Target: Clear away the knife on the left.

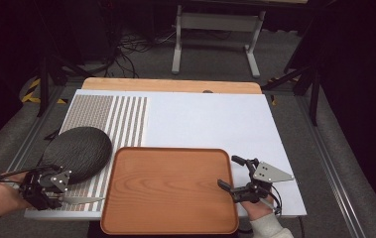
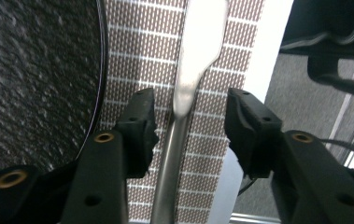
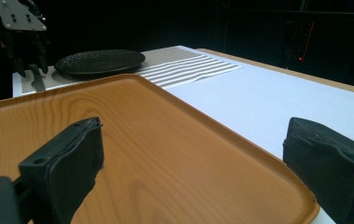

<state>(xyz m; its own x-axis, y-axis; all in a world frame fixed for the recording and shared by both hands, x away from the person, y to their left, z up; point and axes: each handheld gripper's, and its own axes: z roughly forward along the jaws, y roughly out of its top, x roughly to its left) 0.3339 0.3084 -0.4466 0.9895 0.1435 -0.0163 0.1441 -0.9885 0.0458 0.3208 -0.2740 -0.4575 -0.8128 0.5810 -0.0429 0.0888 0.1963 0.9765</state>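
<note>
A silver table knife (image 1: 82, 200) lies on the striped placemat (image 1: 126, 119) near the table's front left edge. My left gripper (image 1: 59, 196) is open around its handle. In the left gripper view the knife (image 2: 186, 88) runs between the two jaws of the left gripper (image 2: 191, 123) with a gap on each side. A dark round plate (image 1: 78, 152) sits on the placemat just behind. The wooden tray (image 1: 169, 191) has nothing on it. My right gripper (image 1: 230, 172) is open across the tray's right rim (image 3: 240, 140), one jaw over the wood and one over the white table.
The white table top (image 1: 215, 119) stretches behind and to the right of the tray. Its front edge runs close by both grippers. In the right gripper view the plate (image 3: 100, 60) and the left gripper (image 3: 30, 70) appear at the far left.
</note>
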